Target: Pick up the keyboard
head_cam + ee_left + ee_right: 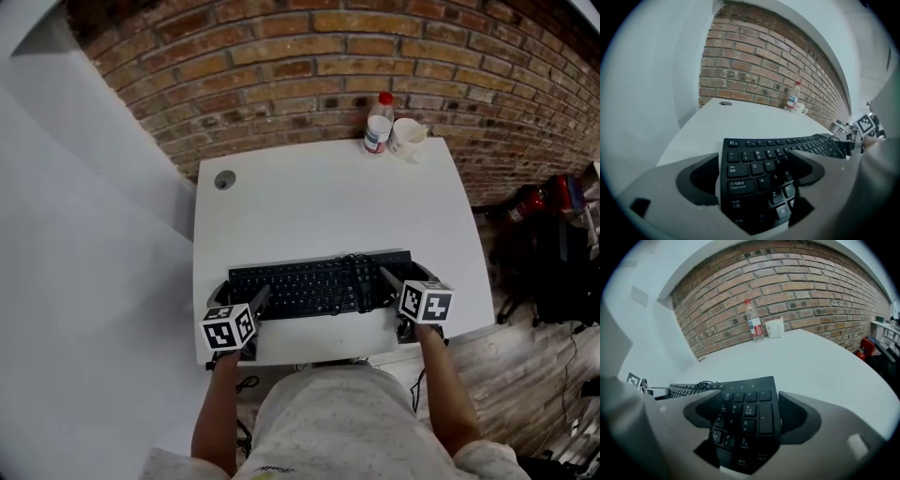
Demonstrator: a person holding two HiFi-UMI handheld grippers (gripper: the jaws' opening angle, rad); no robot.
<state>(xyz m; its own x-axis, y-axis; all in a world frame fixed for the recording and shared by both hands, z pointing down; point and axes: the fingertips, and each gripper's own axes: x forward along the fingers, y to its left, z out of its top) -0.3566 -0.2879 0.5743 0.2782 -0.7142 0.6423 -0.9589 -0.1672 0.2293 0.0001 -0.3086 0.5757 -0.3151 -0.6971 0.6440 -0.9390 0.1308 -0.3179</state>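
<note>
So the backdrop is a rough red-brown brick wall point(328, 56) with pale mortar lines, and in front of it sits a smooth matte white table point(319, 187) with rounded corners; off to the right there's grey wood-plank floor point(525, 366). The black full-size keyboard point(314, 286) sits close to the table's near edge, keys up and flat on the top as far as I can tell. Its long axis runs left to right across the head view, parallel with that edge. It's a low, slim plastic slab with flat keys, the Tab/Caps Lock end on the person's left and the numpad end on their right. Both bare forearms come up from the bottom of the head view, angled in toward the keyboard's two ends, and both tools tilt down at the desk. The left gripper point(239, 298) has its chunky grey scooped jaws spread wide, straddling the left end: one jaw is just outside the edge with a sliver of white table showing between, the other is over the letter keys, and neither is pinching. The right gripper point(410, 278) is the same deal, jaws wide apart around the numpad, with the outer jaw just beside the right edge; I can't tell whether it's touching. At the far edge by the wall stand a clear plastic bottle point(379, 123) with a red cap and a label, and a white mug point(407, 138) right beside it. A loose black cable point(358, 272) is bunched on the keys right of centre. There's a small round grey grommet point(224, 180) near the far left corner.
</note>
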